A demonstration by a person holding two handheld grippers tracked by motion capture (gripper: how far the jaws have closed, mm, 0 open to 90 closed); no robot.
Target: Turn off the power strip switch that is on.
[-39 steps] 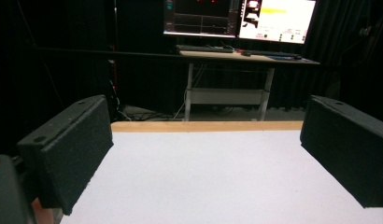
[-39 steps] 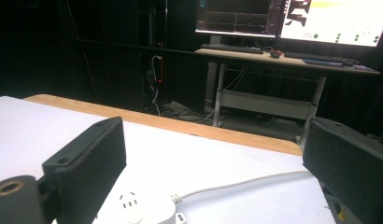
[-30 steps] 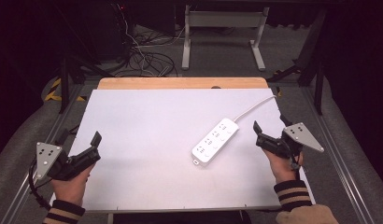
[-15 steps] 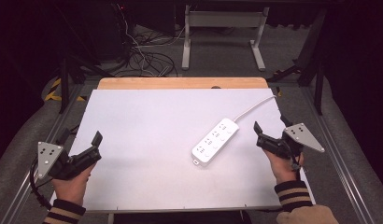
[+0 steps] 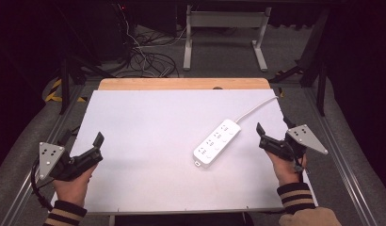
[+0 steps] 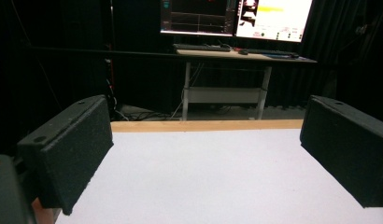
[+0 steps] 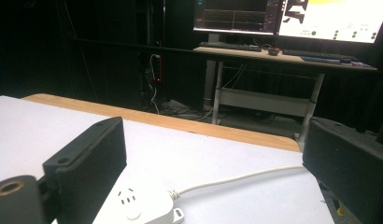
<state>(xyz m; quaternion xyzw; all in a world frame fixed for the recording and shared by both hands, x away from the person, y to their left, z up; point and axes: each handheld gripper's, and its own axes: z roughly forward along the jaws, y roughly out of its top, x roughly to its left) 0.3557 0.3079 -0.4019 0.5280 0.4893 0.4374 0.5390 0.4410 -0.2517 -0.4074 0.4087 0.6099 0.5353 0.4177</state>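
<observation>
A white power strip (image 5: 216, 141) lies at an angle right of the white table top's (image 5: 148, 141) middle. Its white cable (image 5: 256, 108) runs off toward the far right edge. My right gripper (image 5: 262, 137) is held just right of the strip, open and apart from it. In the right gripper view the strip's cable end (image 7: 139, 206) and the cable (image 7: 236, 179) lie low between the open jaws of the right gripper (image 7: 213, 177). My left gripper (image 5: 91, 149) is held open at the near left edge, and in its own view the left gripper (image 6: 203, 158) has bare white surface between its jaws.
A wooden strip (image 5: 181, 84) borders the table's far edge. Beyond it a metal desk frame (image 5: 224, 33) stands on the floor among loose cables (image 5: 144, 61). Lit monitors (image 7: 292, 16) stand on a desk at the back.
</observation>
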